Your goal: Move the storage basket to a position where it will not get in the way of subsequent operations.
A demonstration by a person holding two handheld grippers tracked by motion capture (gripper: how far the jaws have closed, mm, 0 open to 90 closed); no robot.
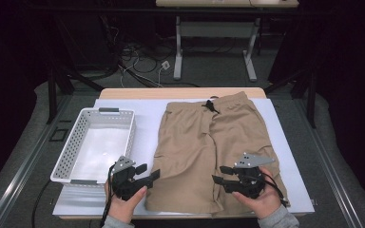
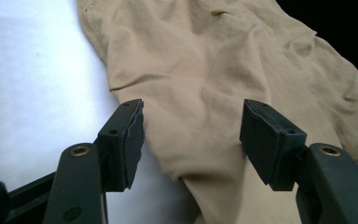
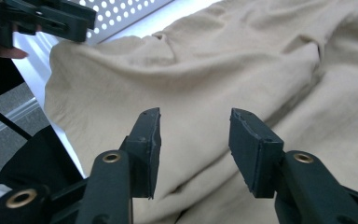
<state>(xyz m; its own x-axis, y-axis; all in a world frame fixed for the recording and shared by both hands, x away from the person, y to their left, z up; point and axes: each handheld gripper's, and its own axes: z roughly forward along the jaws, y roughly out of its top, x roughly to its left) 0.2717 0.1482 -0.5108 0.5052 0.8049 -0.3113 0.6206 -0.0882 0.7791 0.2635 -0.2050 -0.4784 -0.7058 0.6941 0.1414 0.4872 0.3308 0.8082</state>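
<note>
Black jaws of my left gripper [image 2: 191, 140] and right gripper [image 3: 193, 149] stand spread, pinching nothing, above the hem of the tan cotton shorts [image 1: 209, 147] lying flat on the white sheet [image 1: 147, 114], beside a white perforated plastic basket [image 1: 76, 137].

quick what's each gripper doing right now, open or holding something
Left gripper: open, holding nothing, jaws apart above the tan shorts.
Right gripper: open, holding nothing, over the same shorts.
</note>
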